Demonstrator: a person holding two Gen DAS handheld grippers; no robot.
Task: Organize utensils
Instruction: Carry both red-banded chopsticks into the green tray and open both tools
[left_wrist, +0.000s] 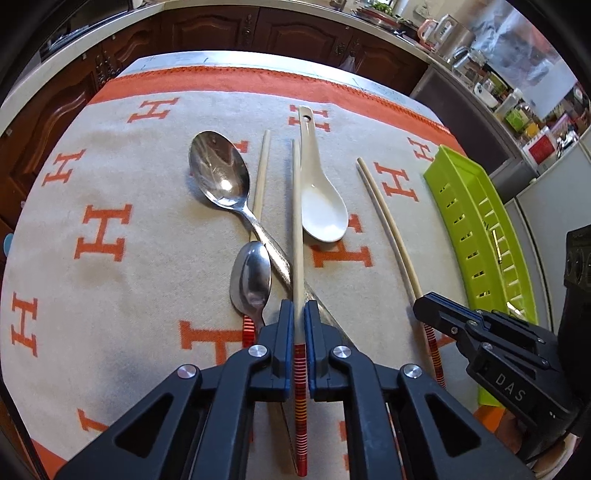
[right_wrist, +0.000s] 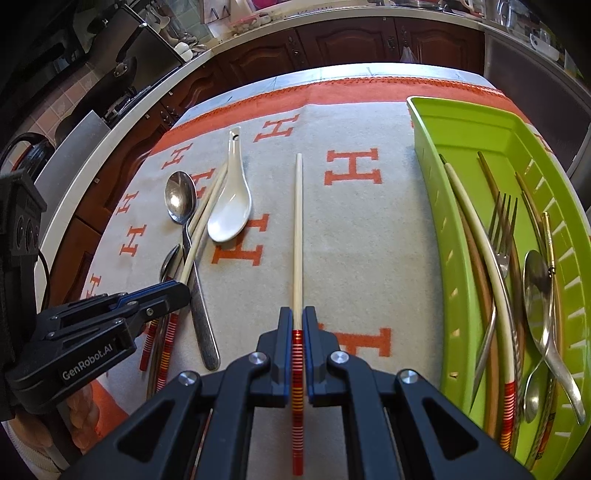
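Cloth (left_wrist: 155, 206): beige field w/ orange "H" motifs, orange border at top of frame. Tray (right_wrist: 465, 147), right side: lime green. Chopsticks (right_wrist: 297, 221): cream shafts, red ends w/ yellow stripes. Soup spoon (left_wrist: 321, 206), centre: white. Spoons (left_wrist: 218, 173), left of centre: silver, mirror finish. Grippers (left_wrist: 298, 314): black bodies, blue pads. Cabinets (left_wrist: 214, 29), top of frame: dark brown wood.

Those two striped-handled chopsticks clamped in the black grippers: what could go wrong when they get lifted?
1. The left gripper pinches its pale chopstick with red-striped handle, which lies across the large steel spoon's handle; lifting might drag that spoon or nudge the white ceramic spoon beside it.
2. The right gripper grips its chopstick near one end, so the long tip could sag or swing.
3. The green slotted plastic tray is already crowded; the chopstick may land crooked.
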